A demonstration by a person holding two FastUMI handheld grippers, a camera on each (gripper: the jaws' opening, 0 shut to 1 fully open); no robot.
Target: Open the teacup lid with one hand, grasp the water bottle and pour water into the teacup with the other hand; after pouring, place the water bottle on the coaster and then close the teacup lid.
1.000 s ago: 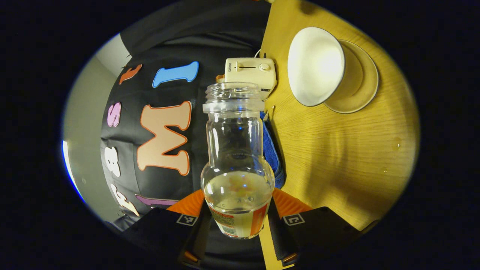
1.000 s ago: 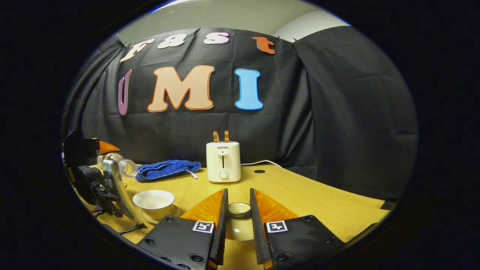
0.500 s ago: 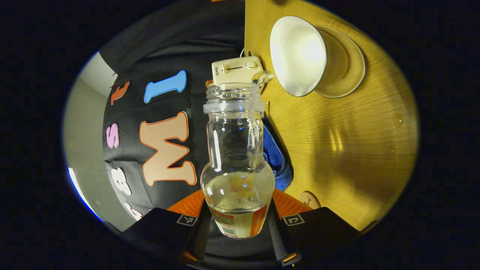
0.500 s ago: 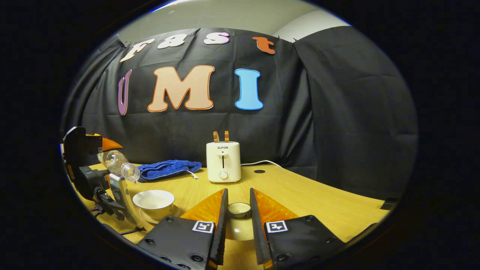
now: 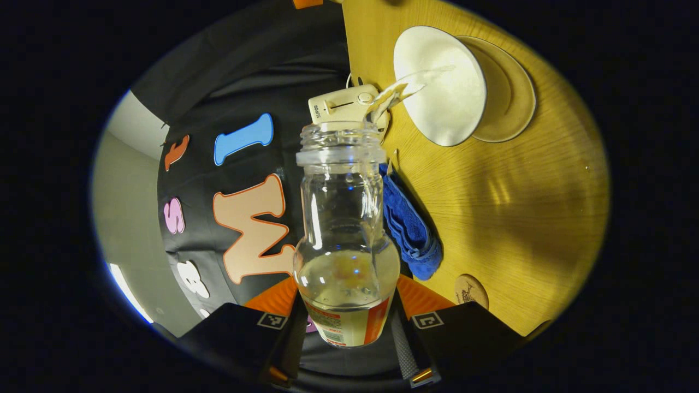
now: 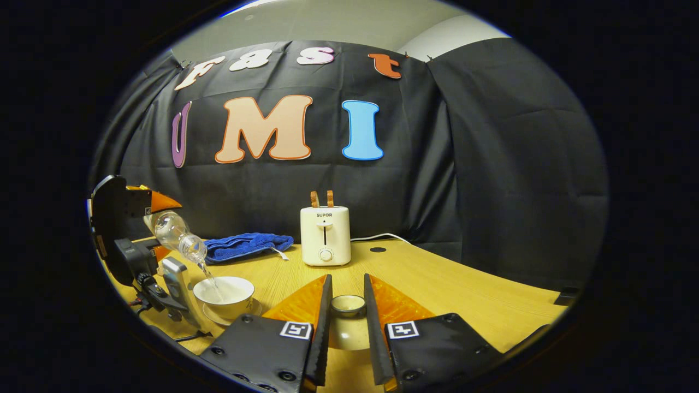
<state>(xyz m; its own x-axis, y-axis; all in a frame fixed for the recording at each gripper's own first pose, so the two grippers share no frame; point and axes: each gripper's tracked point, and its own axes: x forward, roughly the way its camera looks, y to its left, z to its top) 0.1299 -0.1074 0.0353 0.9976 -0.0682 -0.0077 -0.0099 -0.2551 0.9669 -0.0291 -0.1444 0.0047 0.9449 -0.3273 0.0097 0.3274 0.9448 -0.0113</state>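
The wooden table [image 6: 437, 284] carried a white toaster [image 6: 325, 234] at its far side, a blue towel [image 6: 246, 244] to the toaster's left, and the open teacup [image 6: 225, 292] on its saucer [image 6: 210, 315] at the near left. The water bottle [image 5: 344, 234] was gripped at its labelled base between both fingers of the left gripper [image 5: 349, 333] and tipped mouth-down toward the cup. In the right gripper view the bottle's mouth was seen above and just left of the cup, apart from the rim, and a thin stream of water [image 5: 415, 82] was being poured into the bowl. The small round coaster [image 5: 471, 289] lay on the table near the towel's end, well apart from the cup.

A spill was judged the main risk: the stream arced across an open gap, so a slight drift of the hand or a steeper tilt could have sent water over the rim onto saucer and table. Overfilling was also possible, since the level in the cup could not be clearly made out.

The teacup lid [image 6: 348, 305] was held by its knob between the fingers of the right gripper [image 6: 348, 314], above the table to the right of the cup.
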